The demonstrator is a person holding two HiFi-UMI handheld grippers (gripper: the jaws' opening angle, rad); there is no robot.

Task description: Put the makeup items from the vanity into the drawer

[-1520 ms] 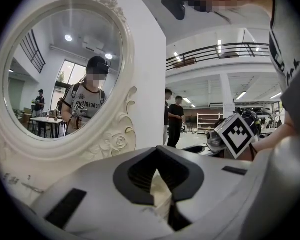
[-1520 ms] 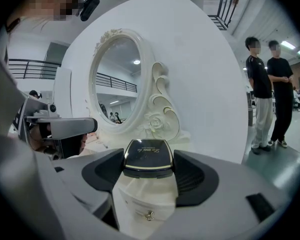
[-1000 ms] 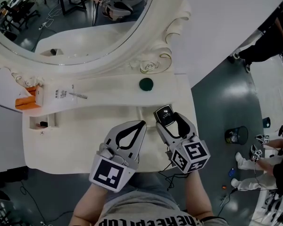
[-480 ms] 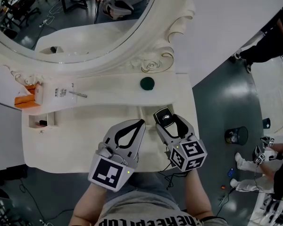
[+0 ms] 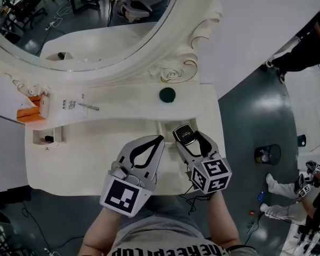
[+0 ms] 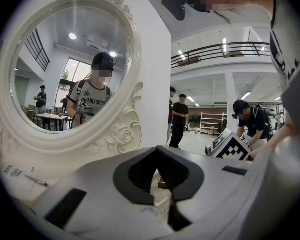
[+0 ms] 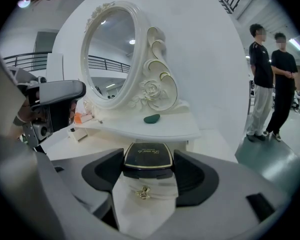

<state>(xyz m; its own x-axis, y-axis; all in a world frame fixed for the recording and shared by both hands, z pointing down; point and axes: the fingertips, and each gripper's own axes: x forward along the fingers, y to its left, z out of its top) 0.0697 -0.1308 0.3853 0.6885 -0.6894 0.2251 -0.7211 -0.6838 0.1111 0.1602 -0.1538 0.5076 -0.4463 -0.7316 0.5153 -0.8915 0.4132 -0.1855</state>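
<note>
Black with a gold rim, a flat rectangular compact (image 7: 147, 158) is pinched across its sides by the right gripper (image 5: 187, 138), which is held low over the front edge of the white vanity top (image 5: 85, 159). The lid is kept level and facing up, presumably so that the case can be laid flat once the drawer is reached. Directly under the compact, in the right gripper view, a white drawer front with a small gold knob (image 7: 142, 193) is seen; whether it is pulled out cannot be told. The left gripper (image 5: 158, 139) is held just beside the right one with its jaws pressed together on nothing, probably kept ready for the knob. A dark green round item (image 5: 167, 94) and a thin stick (image 5: 88, 107) are left on the raised shelf below the carved white mirror frame (image 5: 176, 68), well apart from both grippers, so more trips are judged to be needed.
</note>
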